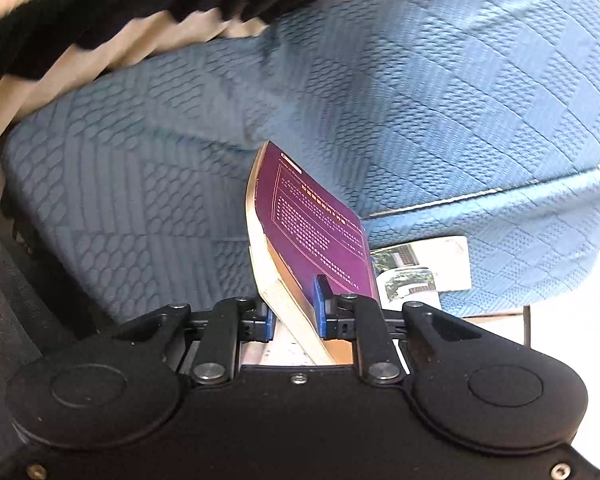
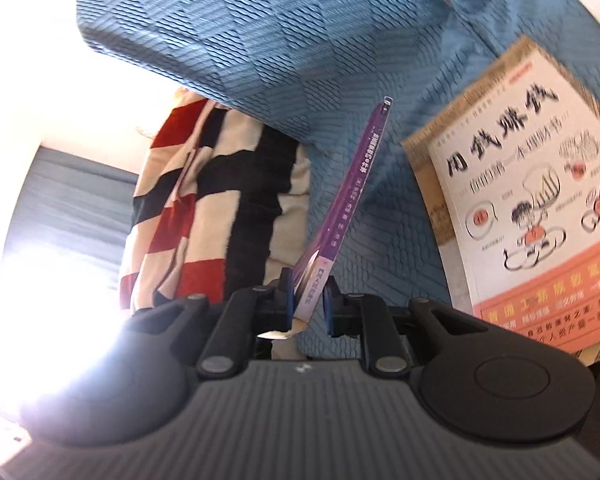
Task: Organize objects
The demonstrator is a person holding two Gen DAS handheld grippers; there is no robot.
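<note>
Two grippers, one purple book [image 1: 320, 232] — both are clamped on it. On the left gripper [image 1: 296, 312] the blue pads pinch the page block near a lower corner, back cover facing up and to the right. On the right gripper [image 2: 310, 300] the jaws squeeze the bottom end of the spine, and the book stands tilted, leaning away toward the blue sofa [image 2: 260, 40]. Off the cushions it comes, held in the air above the seat, touching nothing but the pads as far as I can see.

Now, what else is lying about? Over to the right, a white and orange book [image 2: 540, 208] rests flat on the seat, on top of something tan I cannot make out. Just beyond the purple book in the left view, a small booklet [image 1: 420, 268] lies at the front edge of the sofa. On the far left, a striped blanket [image 2: 204, 200] in red, black and cream is bundled against the cushions.

So I judge this early going: one book in hand and not yet placed, at least two more waiting, and no tidy stack or shelf anywhere in sight.
</note>
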